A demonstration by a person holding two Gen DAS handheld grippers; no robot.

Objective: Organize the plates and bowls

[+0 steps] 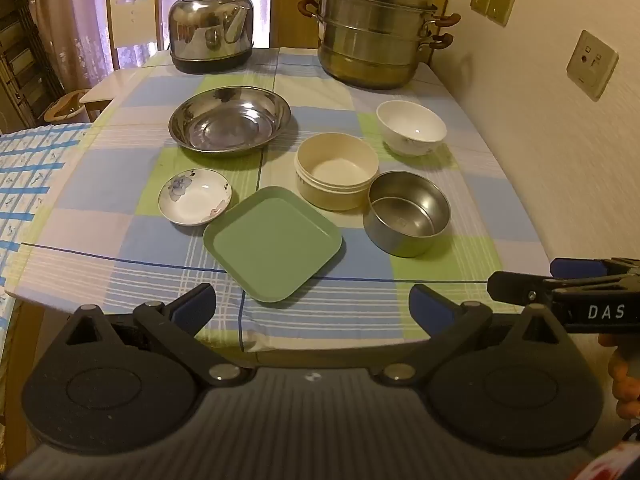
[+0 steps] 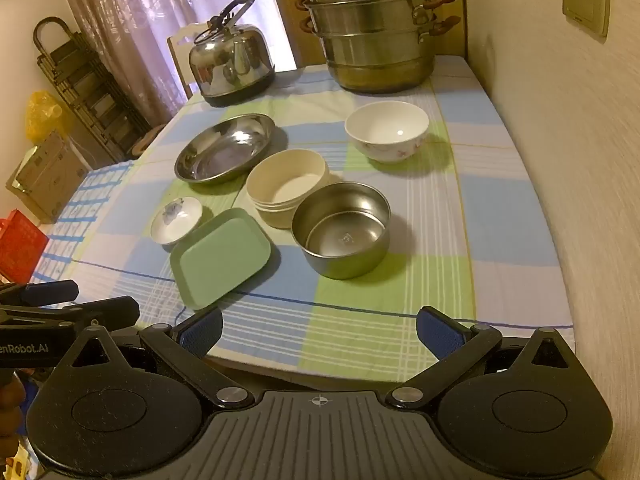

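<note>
**Six dishes laid out, both jaws spread and empty**

Both pairs of jaws stand wide apart and grasp nothing: the left gripper [image 1: 312,304] and the right gripper [image 2: 320,330] hang at the near edge of the counter [image 1: 460,280], short of every dish.

The dishes sit in a loose cluster on the checked cloth. Nearest is the green square plate [image 1: 273,243], set cornerwise. Just beside its left corner, perhaps touching, is the small flowered saucer [image 1: 195,197]. Behind these lies the wide steel plate [image 1: 229,120], apart from the rest. To the right, the cream plastic bowl [image 1: 337,175] and the steel bowl [image 1: 407,218] stand close together, rims about touching. The white china bowl [image 1: 411,127] stands alone farther back, near the wall. A kettle [image 1: 211,34] and a tiered steamer pot [image 1: 374,30] fill the far end.

Handling, as I judge it: the saucer and white bowl look ceramic, so fragile and slick with glaze; pinch them firmly across the rim and set them down gently. The two steel pieces should be stiff and light but slippery, and likely to ring or skid if nudged. The steel bowl's upright wall offers a clean rim pinch; the steel plate's flared rim is shallower and may need a low approach. The green plate looks like light plastic, lying flat with a low raised lip; its near corner is the easiest hold. The cream bowl seems light, with a ridged outer wall that should grip well.
</note>
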